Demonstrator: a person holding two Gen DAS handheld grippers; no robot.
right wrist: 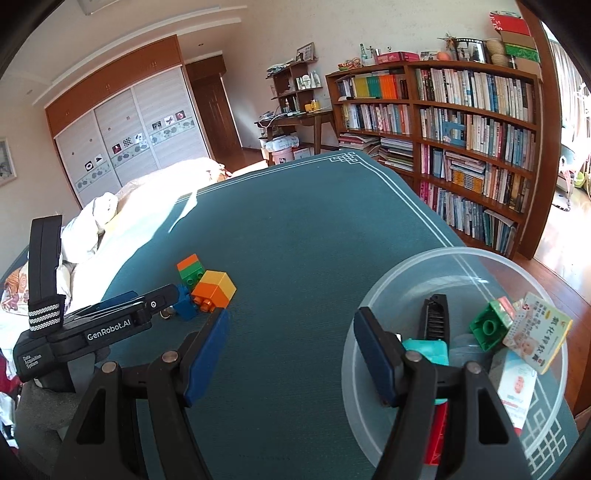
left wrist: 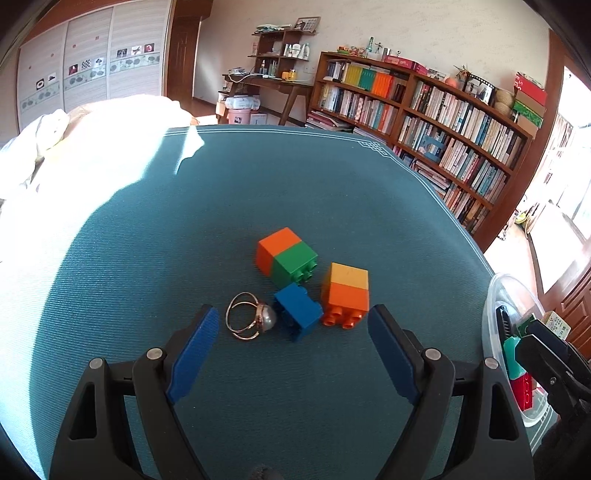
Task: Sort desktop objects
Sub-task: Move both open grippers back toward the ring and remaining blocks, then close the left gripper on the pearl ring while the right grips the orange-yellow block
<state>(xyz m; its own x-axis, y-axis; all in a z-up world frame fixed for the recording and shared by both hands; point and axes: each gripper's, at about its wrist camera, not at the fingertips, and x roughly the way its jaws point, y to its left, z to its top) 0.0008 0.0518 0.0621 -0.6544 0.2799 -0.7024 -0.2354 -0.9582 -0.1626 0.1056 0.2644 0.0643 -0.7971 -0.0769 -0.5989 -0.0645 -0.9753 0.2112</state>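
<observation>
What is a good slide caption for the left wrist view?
Open left gripper above a pearl ring and toy bricks on a teal tablecloth.

Bedroom: textured pale wall (right wrist: 369,26); full wooden bookshelf (right wrist: 461,122) along it; small wooden desk (left wrist: 273,83) beside a dark door (right wrist: 216,110); sliding-door wardrobe (right wrist: 125,140); sunlit white bedding (left wrist: 74,147); wooden floor (right wrist: 554,240); bright window (left wrist: 576,155).

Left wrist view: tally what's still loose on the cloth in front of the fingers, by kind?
Two-colour block stacks: 2, orange-green and yellow-orange
Single blue block: 1
Pearl ring: 1
Total: 4 loose on the teal cloth, outside the clear bowl.
</observation>
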